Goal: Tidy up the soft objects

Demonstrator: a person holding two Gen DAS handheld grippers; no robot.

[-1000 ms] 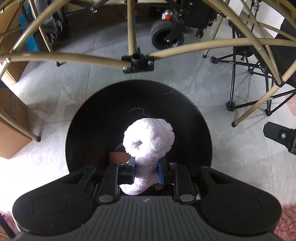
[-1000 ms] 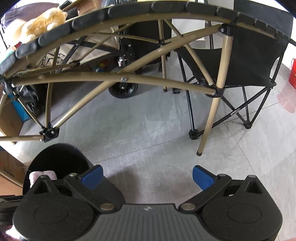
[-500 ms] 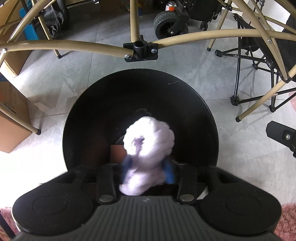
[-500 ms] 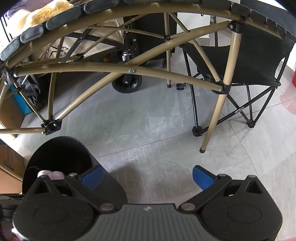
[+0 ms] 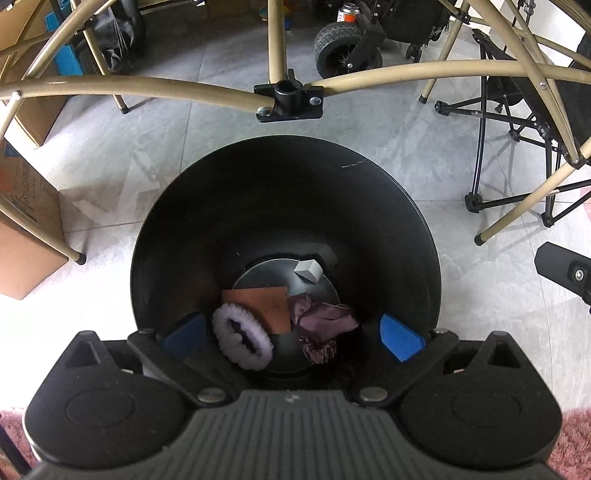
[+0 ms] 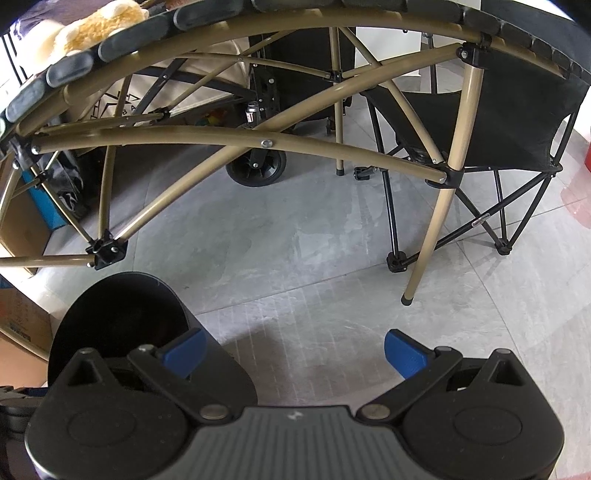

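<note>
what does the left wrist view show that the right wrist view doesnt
Only the left wrist view looks into the black bin: a fluffy lavender ring, a purple satin scrunchie, a brown sheet and a small grey block lie at the bottom, below the open left claw.

Only the right wrist view shows the open, empty right claw, a black folding chair and a yellow plush.

Both show the bin, grey floor and tan frame.

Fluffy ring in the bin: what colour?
Pale lilac, dark at its centre; the fluffy ring shows best in the left wrist view.
</note>
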